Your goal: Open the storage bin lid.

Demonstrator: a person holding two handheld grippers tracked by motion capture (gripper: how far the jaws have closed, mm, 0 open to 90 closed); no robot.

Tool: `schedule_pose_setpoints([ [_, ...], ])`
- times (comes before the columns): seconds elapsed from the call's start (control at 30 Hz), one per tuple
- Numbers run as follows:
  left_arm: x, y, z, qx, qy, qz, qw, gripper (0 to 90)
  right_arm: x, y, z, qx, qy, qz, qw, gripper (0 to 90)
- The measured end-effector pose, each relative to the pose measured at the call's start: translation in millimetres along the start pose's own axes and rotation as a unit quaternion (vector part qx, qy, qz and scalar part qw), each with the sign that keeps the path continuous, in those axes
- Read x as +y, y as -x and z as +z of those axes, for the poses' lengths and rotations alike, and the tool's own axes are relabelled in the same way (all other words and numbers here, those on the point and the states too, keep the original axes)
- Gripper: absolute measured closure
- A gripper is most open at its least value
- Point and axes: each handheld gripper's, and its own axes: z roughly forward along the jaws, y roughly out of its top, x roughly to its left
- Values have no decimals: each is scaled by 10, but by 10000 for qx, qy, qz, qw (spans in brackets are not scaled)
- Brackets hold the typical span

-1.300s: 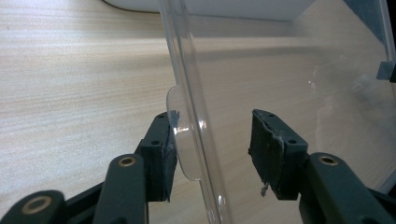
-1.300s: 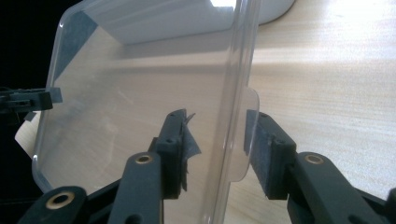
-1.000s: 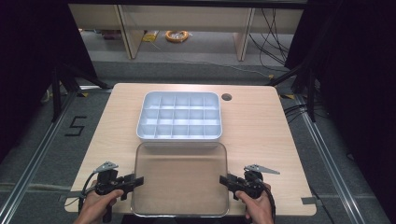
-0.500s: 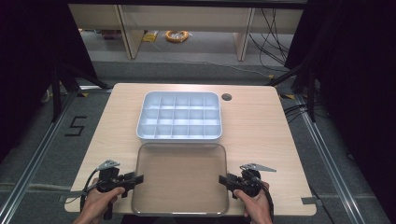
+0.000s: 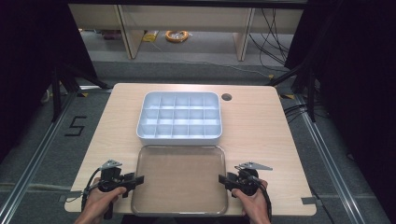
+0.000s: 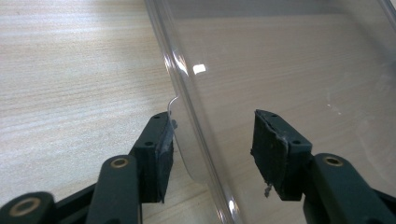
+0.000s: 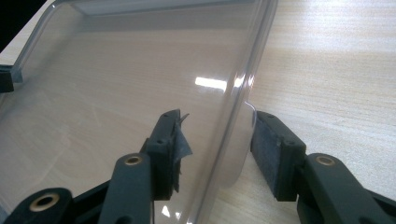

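We have the clear lid (image 5: 180, 179) lying on the table (image 5: 261, 126), at 6 o'clock from the compartment tray (image 5: 180, 116). Our left gripper (image 5: 134, 179) and right gripper (image 5: 224, 179) straddle its side rims; jaws have just been opening, pads apart. Next we close both and lift evenly.

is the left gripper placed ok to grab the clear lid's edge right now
Probably yes: the left gripper already straddles the clear lid at its rim, one jaw outside, one inside. The jaws have just been opening and nothing blocks them; they'd only need to close.
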Motion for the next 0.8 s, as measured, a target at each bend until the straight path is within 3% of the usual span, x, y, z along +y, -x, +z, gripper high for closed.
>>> schedule_pose_setpoints([
  [0.17, 5, 23, 21, 79, -51, 65, 9999, 442, 2, 7, 25, -6, 23, 2, 10000, 538],
  [0.33, 34, -9, 1, 92, -35, -52, 9999, 336, 17, 18, 32, 46, 38, 50, 10000, 541],
  [0.4, 46, -29, -17, 187, 60, -58, 9998, 343, 45, 36, 13, 51, 125, 50, 9999, 540],
  [0.5, 53, -33, -30, 180, 178, -118, 9996, 343, 70, 62, -24, -7, 141, 17, 9999, 535],
  [0.53, 53, -13, -22, 150, 266, -174, 9994, 342, 70, 72, -19, -19, 261, 39, 9997, 527],
  [0.73, 66, 35, -28, 33, 378, 47, 9993, 320, 114, 70, -47, 10, 424, -192, 9989, 440],
  [0.77, 74, 50, -37, -41, 442, 107, 9990, 300, 139, 65, -71, -26, 500, -421, 9979, 378],
  [0.8, 78, 56, -46, -47, 456, 222, 9987, 294, 146, 62, -70, -67, 560, -501, 9971, 359],
])
